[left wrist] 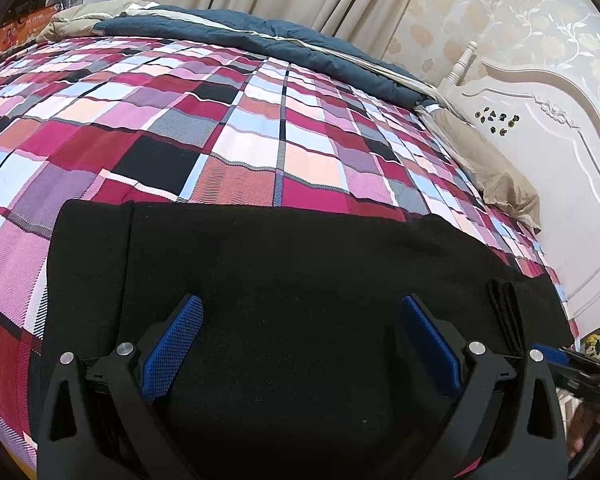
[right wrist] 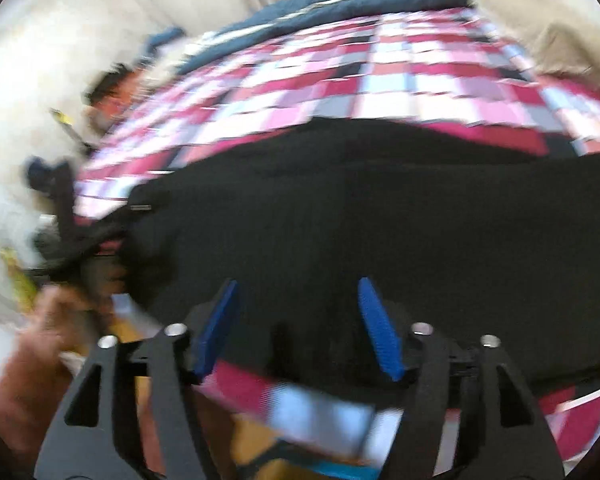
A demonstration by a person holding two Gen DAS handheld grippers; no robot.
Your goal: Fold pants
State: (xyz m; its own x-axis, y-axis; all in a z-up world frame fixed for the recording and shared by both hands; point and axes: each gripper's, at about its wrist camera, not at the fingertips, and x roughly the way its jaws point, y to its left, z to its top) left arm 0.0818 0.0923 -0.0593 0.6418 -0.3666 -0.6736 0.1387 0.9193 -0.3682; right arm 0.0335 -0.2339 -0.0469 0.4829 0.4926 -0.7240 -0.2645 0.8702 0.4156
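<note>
Evidently both the left gripper [left wrist: 302, 308] and the right gripper [right wrist: 298, 290] stood open and held nothing, above the black pants [left wrist: 292, 264], which lay flat near the bed's front edge, apparently doubled lengthwise, with the crosswise folds judged still to come. Farther off, the checked bedspread [left wrist: 236, 120] lay bare, with the blue quilt [left wrist: 236, 28], a beige pillow [left wrist: 496, 172] and the white headboard [left wrist: 560, 152] well clear.
</note>
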